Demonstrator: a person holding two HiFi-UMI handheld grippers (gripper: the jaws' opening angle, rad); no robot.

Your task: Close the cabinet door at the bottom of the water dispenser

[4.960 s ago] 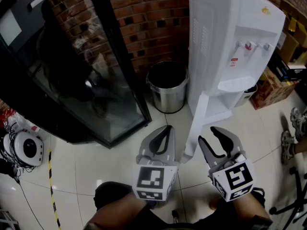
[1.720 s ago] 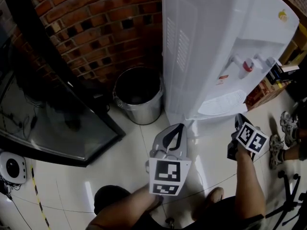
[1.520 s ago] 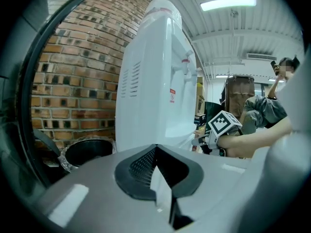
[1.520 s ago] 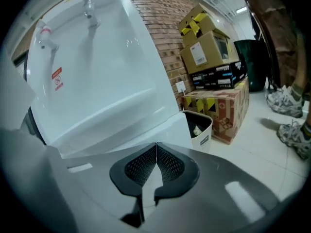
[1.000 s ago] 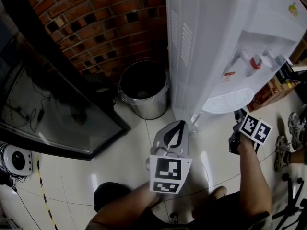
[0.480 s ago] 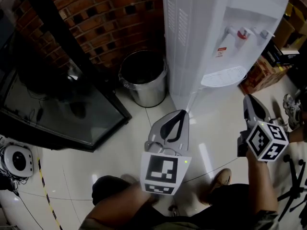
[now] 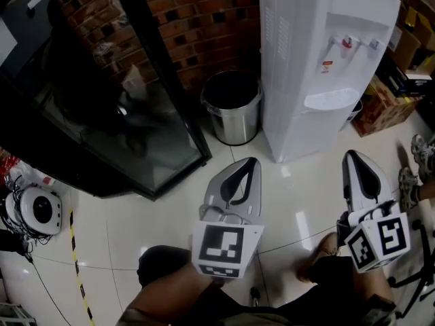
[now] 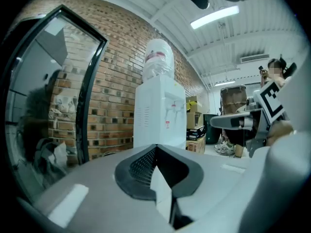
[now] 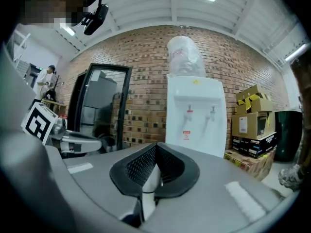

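The white water dispenser (image 7: 319,53) stands against the brick wall at the upper right of the head view. Its bottom cabinet door (image 7: 319,133) sits flush with the body. My left gripper (image 7: 253,161) hovers over the floor in the middle, shut and holding nothing, well short of the dispenser. To the right, my right gripper (image 7: 351,156) is also shut and holds nothing, a little in front of the dispenser's base. The dispenser (image 8: 158,118) rises beyond the closed jaws in the left gripper view, with the right gripper (image 8: 231,122) off to the side. In the right gripper view the dispenser (image 9: 194,118) faces me.
A steel bin (image 7: 233,107) stands left of the dispenser. A black-framed glass case (image 7: 115,114) fills the upper left. Cardboard boxes (image 7: 391,111) sit right of the dispenser. A round white device (image 7: 41,209) lies at the left edge, and a person's shoes (image 7: 421,165) at the right edge.
The open cabinet door seen earliest now sits closed. Both grippers have pulled back from the dispenser and risen; the right one left the lower front and rolled upright.
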